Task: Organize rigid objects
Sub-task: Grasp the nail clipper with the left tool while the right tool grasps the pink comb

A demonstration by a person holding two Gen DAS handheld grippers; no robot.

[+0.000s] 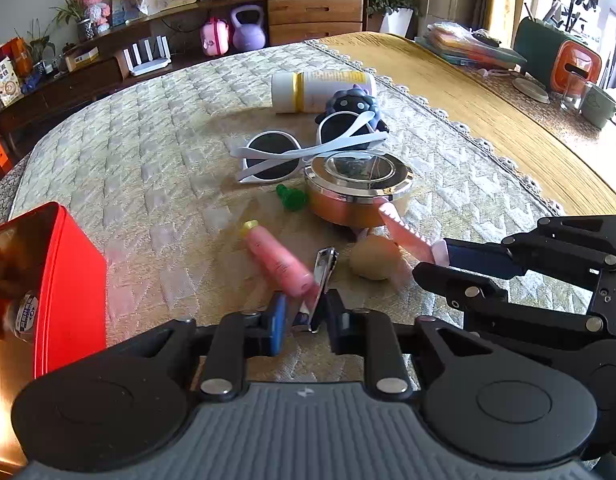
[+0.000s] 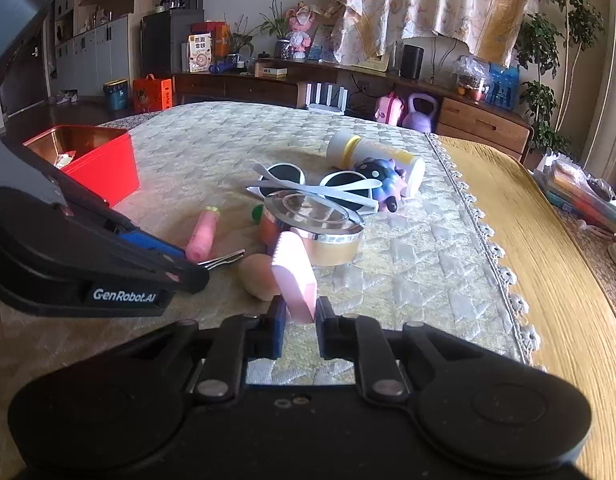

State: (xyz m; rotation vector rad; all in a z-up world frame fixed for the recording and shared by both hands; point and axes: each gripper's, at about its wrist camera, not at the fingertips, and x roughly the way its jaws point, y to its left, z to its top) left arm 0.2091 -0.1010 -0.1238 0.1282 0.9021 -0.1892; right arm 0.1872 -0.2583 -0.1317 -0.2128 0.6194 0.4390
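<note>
Two tools work one loose heap of small things on a quilted desk (image 1: 127, 152), with the round tin (image 1: 358, 188) as landmark. Left tool (image 1: 308, 318): jaws nearly shut on the near end of a nail clipper (image 1: 324, 276), which stands tilted up from the cloth just in front of the tin, beside a pink tube (image 1: 279, 264); the end grip likely keeps the clipper's free length clear of the tube. Right tool (image 2: 299, 320): jaws likewise nearly shut, pinching the lower edge of a pink comb (image 2: 293, 276) that rises upright just in front of the tin, its toothed end leaning toward the tin wall; whether it touches the tin cannot be told. Beige egg-shaped piece (image 2: 257, 276): on the cloth between clipper and comb, in front of the tin, untouched. Small green cap (image 1: 291, 197): against the tin's left side. White sunglasses (image 1: 308, 152): behind the tin, arms crossed over the lenses, partly propped on a dark toy figure (image 1: 354, 106). White bottle with yellow band (image 1: 320, 90): on its side, farthest behind the tin. Red box (image 1: 69, 280): open, well to the left of the tin at the desk's edge, with a few items already inside; judged to be the receiving container, which would explain why both tools have taken thin, easily lifted pieces first from the heap's near side. Both held items look ready to carry to the box; the rest of the heap is not yet sorted.
</note>
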